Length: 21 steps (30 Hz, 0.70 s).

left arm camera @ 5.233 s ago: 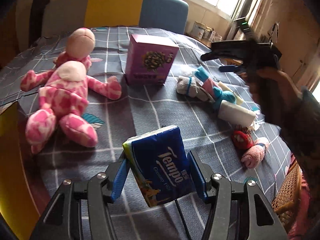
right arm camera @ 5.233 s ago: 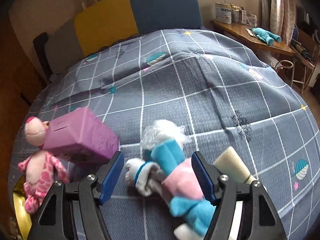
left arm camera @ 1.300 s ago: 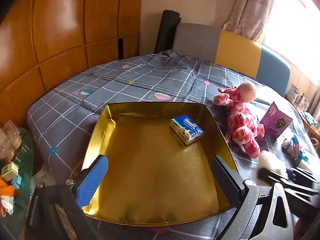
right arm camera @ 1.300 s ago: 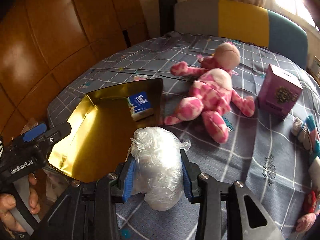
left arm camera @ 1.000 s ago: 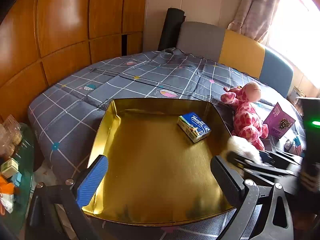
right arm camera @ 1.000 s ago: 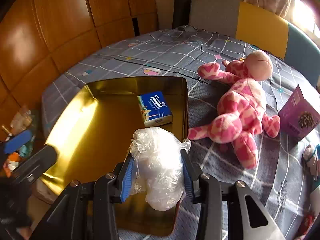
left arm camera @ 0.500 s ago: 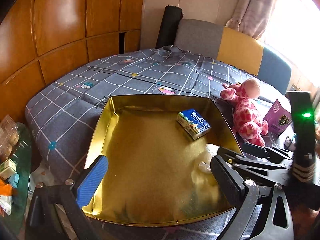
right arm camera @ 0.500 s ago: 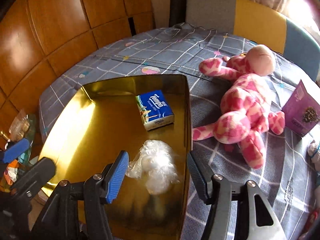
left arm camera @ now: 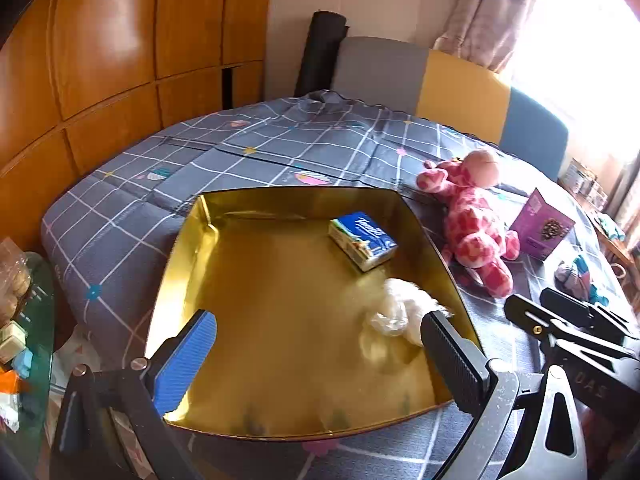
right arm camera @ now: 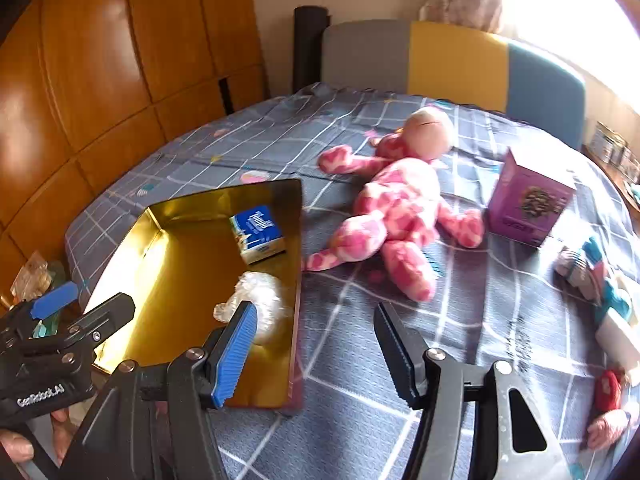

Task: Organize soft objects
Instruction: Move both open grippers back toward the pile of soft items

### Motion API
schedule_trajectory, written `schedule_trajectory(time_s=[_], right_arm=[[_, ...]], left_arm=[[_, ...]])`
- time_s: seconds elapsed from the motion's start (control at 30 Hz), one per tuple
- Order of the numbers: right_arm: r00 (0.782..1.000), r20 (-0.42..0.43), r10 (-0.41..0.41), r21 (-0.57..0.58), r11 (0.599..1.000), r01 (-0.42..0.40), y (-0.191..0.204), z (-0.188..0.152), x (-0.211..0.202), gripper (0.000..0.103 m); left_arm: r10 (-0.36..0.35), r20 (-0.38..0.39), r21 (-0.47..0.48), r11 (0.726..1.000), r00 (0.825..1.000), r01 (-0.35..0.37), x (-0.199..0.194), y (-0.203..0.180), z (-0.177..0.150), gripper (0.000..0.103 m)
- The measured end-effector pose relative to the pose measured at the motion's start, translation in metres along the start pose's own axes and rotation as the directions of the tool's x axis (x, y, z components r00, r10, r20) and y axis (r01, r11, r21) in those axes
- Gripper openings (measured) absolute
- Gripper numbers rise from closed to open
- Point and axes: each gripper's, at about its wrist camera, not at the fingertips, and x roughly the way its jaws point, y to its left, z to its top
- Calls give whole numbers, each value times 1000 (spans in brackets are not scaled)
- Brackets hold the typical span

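Grey checked bedspread (right arm camera: 480, 320) under two empty grippers.
Right gripper (right arm camera: 316, 344) gapes with nothing between its fingers; left gripper (left arm camera: 320, 344) spreads wide over the gold tray (left arm camera: 192, 248), where the plastic-wrapped bundle (left arm camera: 400, 308) lies just ahead, tissue pack (left arm camera: 362, 240) beyond.

A bed is covered by a grey checked bedspread (left arm camera: 280, 152). A headboard (right arm camera: 452, 56) in grey, yellow and blue panels is seen behind it. Orange wood panelling (left arm camera: 112, 40) lines the wall. A black roll (left arm camera: 320, 52) is stood upright beside the headboard. A curtain (left arm camera: 492, 8) is hung by the bright window.
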Motion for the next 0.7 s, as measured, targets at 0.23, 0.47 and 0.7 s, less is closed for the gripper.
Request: schedule_trajectory(time_s=[0.23,0.47,0.7], right_arm=[[999,33,-32,42,999,31,-18,-9,-22,62],[997,41,-60,74,996,56,-39,-20,-36,68],[989,47,-141,164,978,131,-88,-35,-63,69]], left_arm=[[18,11,49,999,1000,-19,-3,-13,-4,103],[7,28,97,995,1000,-10,-7,-26,-6,103],[-31,23,152,988,999,28,-7,-46,-3,103]])
